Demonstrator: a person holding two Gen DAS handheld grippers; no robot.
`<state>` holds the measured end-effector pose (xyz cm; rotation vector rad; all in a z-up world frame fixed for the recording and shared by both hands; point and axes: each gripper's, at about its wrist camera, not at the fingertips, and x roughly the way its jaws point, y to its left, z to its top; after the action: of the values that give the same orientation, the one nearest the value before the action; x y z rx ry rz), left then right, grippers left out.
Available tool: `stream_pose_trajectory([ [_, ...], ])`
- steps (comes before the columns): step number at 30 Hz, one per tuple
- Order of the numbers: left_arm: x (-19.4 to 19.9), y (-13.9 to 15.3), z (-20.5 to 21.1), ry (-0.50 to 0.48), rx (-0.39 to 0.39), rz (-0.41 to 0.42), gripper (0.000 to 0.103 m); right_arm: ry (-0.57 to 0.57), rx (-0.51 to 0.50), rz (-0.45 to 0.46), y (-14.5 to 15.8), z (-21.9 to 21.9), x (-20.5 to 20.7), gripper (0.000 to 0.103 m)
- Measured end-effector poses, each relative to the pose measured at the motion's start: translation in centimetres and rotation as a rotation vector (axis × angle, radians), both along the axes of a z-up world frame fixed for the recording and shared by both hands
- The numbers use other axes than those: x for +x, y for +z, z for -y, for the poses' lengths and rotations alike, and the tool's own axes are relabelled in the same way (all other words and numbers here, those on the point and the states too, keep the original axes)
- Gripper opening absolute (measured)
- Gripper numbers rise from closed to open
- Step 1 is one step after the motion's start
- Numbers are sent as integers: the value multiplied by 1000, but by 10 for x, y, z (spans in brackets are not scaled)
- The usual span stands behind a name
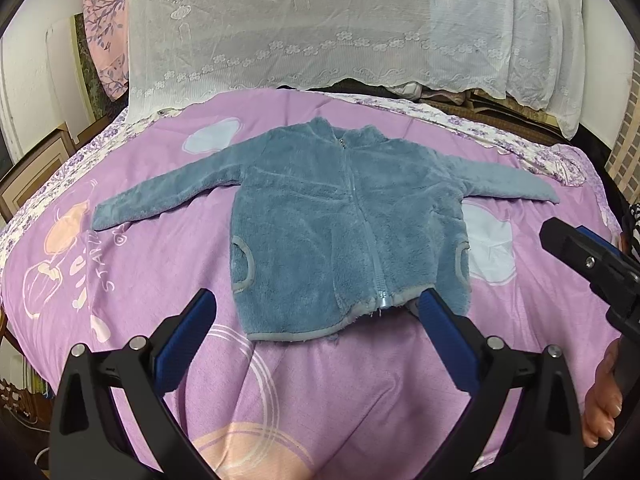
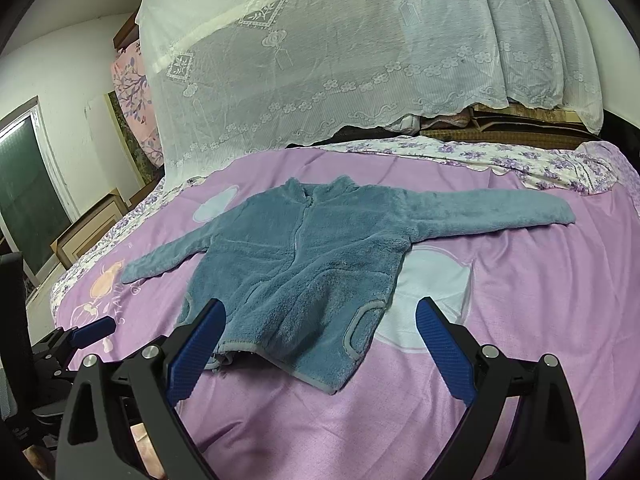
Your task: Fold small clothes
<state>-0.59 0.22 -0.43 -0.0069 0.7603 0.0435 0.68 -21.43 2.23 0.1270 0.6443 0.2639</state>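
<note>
A blue fleece zip jacket (image 1: 344, 224) lies flat, front up and zipped, sleeves spread, on the pink bedspread (image 1: 360, 392). The left tool (image 1: 316, 312) hangs wide open just before the jacket's hem; the right tool (image 2: 320, 320) gapes wide over its hem corner, holding nothing.

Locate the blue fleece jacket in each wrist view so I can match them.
Left wrist: blue fleece jacket lies centre frame, hem near the open fingers.
Right wrist: jacket sits centre-left, hem by the left finger.
Shared landmark: white lace cloth behind the bed.
</note>
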Motion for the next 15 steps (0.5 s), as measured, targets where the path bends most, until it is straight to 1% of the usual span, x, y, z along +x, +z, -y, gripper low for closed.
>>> stream_pose_trajectory([
  [15,-1,-3,0,1,-3,-6,99,-8,6,1,1,1,-2,96],
])
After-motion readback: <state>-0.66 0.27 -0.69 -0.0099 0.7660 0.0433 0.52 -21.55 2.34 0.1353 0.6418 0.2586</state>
